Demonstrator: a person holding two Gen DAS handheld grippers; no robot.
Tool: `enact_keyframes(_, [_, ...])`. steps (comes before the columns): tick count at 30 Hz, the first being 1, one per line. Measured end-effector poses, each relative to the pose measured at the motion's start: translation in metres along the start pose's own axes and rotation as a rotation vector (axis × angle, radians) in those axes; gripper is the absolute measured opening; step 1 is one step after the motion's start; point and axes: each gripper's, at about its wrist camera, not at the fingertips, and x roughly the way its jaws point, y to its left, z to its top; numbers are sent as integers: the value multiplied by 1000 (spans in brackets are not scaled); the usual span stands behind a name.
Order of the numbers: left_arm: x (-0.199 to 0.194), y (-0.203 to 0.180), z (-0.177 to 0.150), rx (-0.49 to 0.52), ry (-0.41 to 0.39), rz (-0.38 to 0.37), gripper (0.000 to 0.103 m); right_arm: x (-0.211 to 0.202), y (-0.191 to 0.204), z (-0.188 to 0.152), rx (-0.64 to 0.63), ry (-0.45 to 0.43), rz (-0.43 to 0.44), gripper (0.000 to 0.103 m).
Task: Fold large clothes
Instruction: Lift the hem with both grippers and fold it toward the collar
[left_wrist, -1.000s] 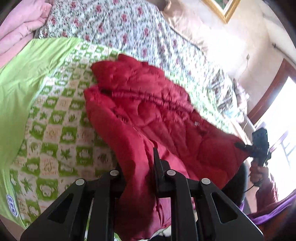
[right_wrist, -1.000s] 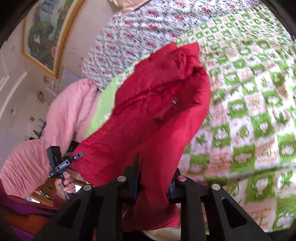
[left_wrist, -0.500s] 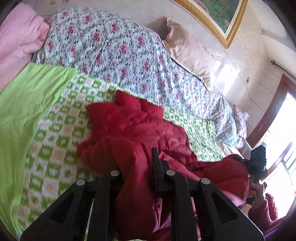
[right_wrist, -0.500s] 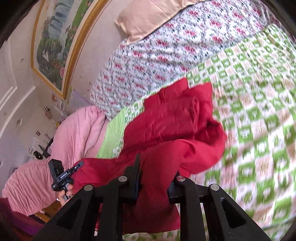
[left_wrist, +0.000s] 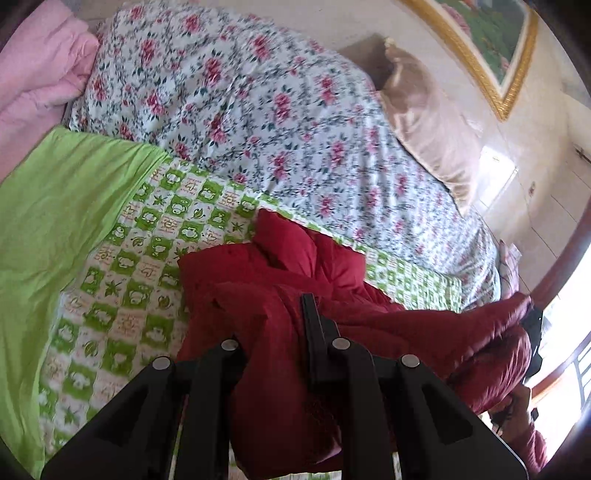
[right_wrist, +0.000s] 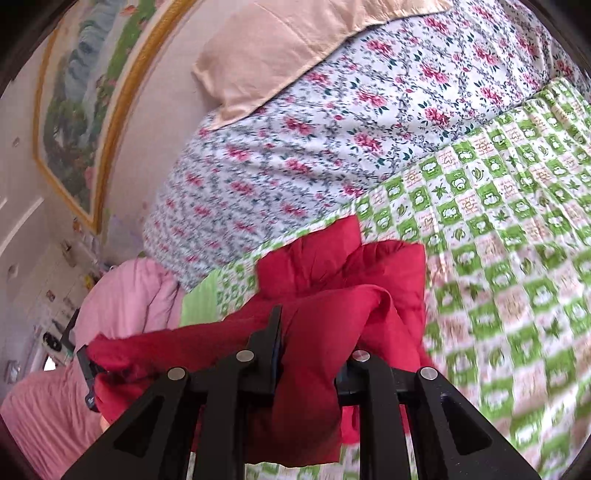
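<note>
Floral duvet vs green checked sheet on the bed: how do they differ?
The white floral duvet with pink roses is bunched up high at the head of the bed; the green-and-white checked sheet lies flat. A beige pillow rests against the duvet; the red quilted jacket lies on the sheet. Both are printed bedding.

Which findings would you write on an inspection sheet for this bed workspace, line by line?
Surface: bed with green checked sheet, plain green sheet at one side.
Job's things: red padded jacket, partly on the sheet, near edge lifted.
Clutter: floral quilt, pink blanket, beige pillow.
Grippers: left tongs and right tongs each shut on jacket fabric.
Cables: nothing seen.
Surroundings: gold-framed painting on wall; window to one side.
</note>
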Motion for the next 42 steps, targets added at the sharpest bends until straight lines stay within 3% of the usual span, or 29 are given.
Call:
enact_keyframes(12, [96,32,34,-59,93,98,14,84,-55,35,163,24,-87,19])
enact_keyframes(21, [146,52,46,-100,130,101,18,136,-90,42,262,9,-134,20])
enact_keyframes(31, [150,49,67,7,127,88,19,164,-111,49,330,-41,-151,20])
enact_keyframes(40, [78,16,81,138,-4,139,25,192,-118,54,353,-57,-183,20])
enact_keyframes(42, [57,5,83,144,-42,95,25,193,-119,55,358,-62,-187,20])
